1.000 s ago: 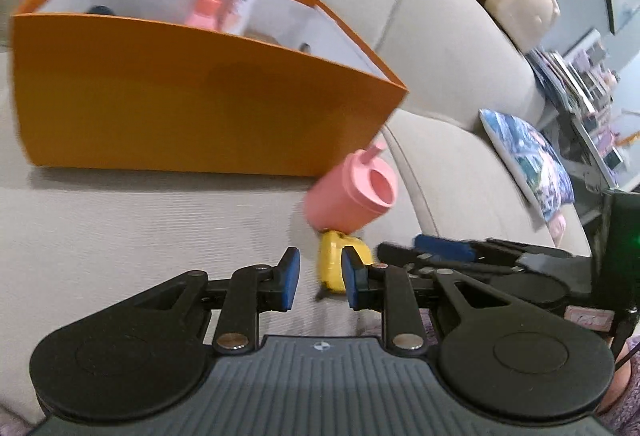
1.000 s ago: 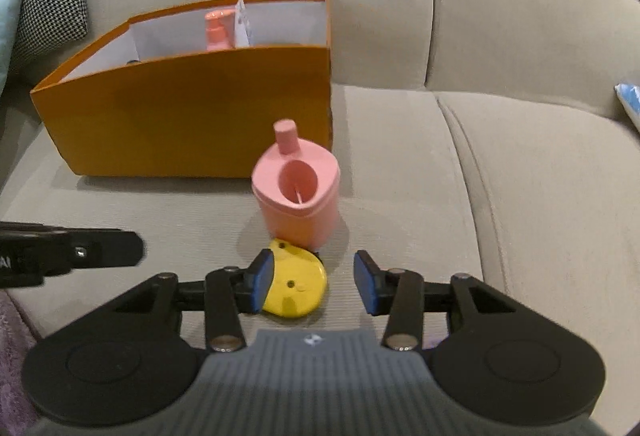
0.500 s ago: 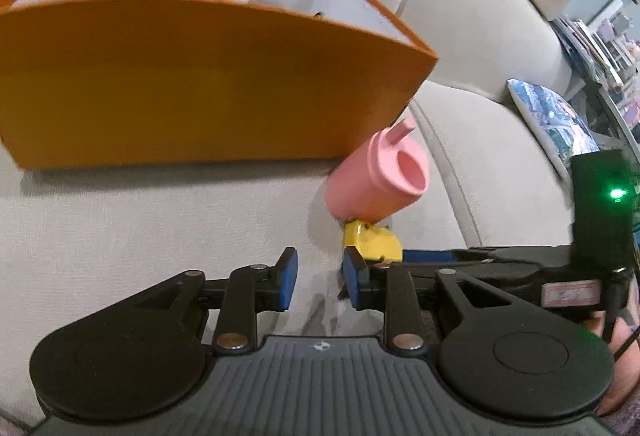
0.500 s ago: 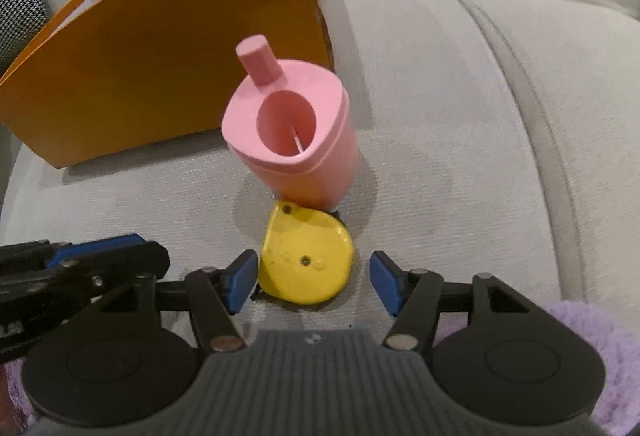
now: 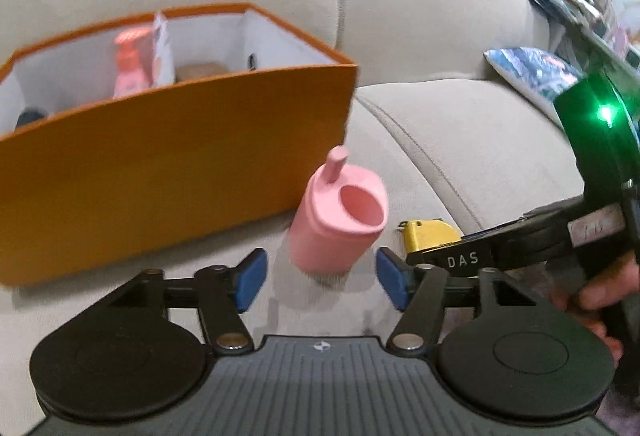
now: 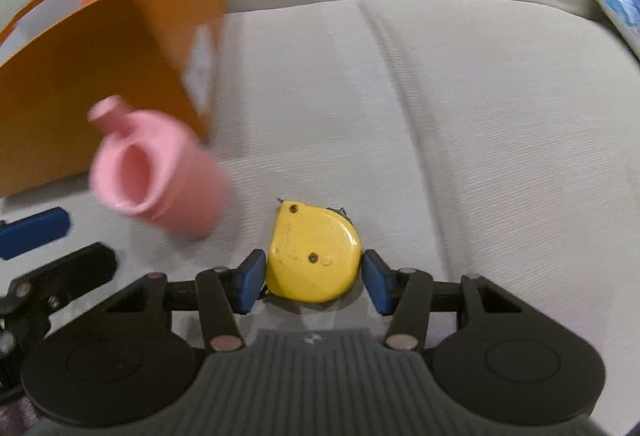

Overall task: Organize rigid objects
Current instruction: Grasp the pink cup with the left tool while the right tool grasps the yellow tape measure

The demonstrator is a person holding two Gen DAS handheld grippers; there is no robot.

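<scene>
Left gripper (image 5: 318, 278) jaws opening around pink cup (image 5: 336, 220), untouched; right gripper (image 6: 314, 282) jaws closing on yellow tape measure (image 6: 314, 256), slim gaps either side; open sofa cushion (image 6: 480, 115) rightward.

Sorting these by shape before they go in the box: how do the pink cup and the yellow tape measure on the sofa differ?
The pink cup is tall, round and open-topped; the yellow tape measure is a flat closed case. The cup stands upright; the tape measure lies on its side. The cup sits between the opening left gripper, the tape measure between the closing right gripper. Both rest on the sofa cushion.

Black left gripper (image 5: 318, 278) — blue pads, ribbed grey body.
</scene>
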